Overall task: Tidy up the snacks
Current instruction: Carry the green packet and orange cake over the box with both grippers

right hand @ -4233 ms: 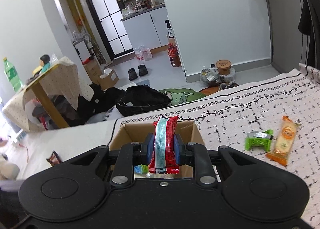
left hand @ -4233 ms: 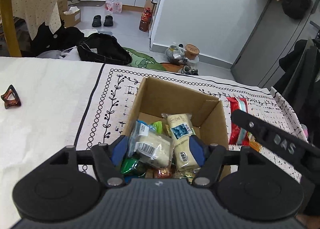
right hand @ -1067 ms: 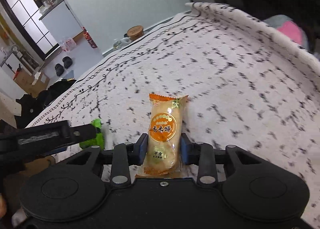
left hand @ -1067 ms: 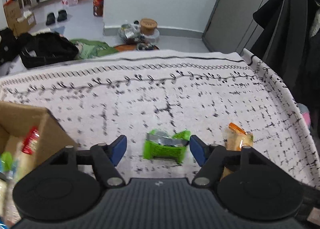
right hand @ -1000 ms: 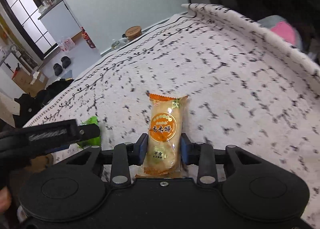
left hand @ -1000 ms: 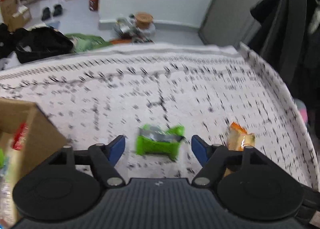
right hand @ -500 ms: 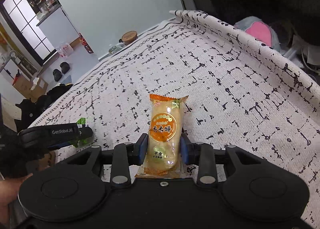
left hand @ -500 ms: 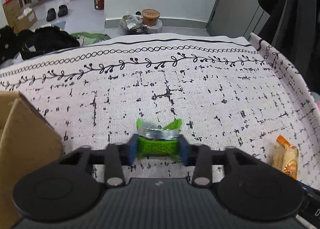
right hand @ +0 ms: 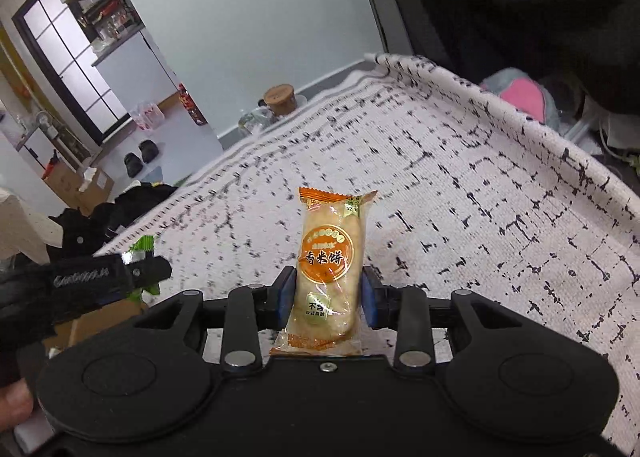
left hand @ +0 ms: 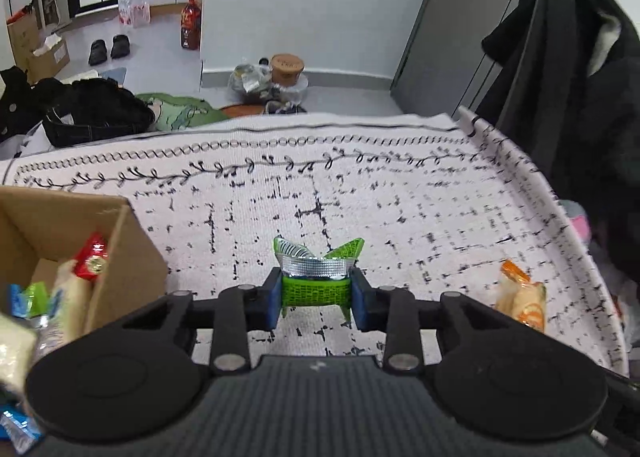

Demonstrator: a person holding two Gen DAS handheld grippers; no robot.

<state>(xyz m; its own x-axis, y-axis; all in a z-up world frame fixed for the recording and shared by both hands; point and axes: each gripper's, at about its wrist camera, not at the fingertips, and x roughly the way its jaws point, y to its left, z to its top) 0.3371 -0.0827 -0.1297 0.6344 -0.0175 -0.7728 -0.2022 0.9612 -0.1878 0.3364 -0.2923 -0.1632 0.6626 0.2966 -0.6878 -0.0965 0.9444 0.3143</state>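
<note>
Left gripper (left hand: 316, 299): matte black housing, ribbed centre panel, two round side discs, silver screw heads at the finger pivots, blue pads (left hand: 273, 299). Right gripper (right hand: 328, 299): same black build, smooth centre panel with one small screw, blue pads (right hand: 286, 297). Pale lettering runs along one finger's side.

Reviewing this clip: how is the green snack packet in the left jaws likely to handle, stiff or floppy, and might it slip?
The green snack packet is probably light and floppy: its foil ends splay loosely above the left gripper. It looks crushable, since the wrapper bunches between the blue pads. The glossy foil might slip, though the jaws sit snug on both sides.
</note>
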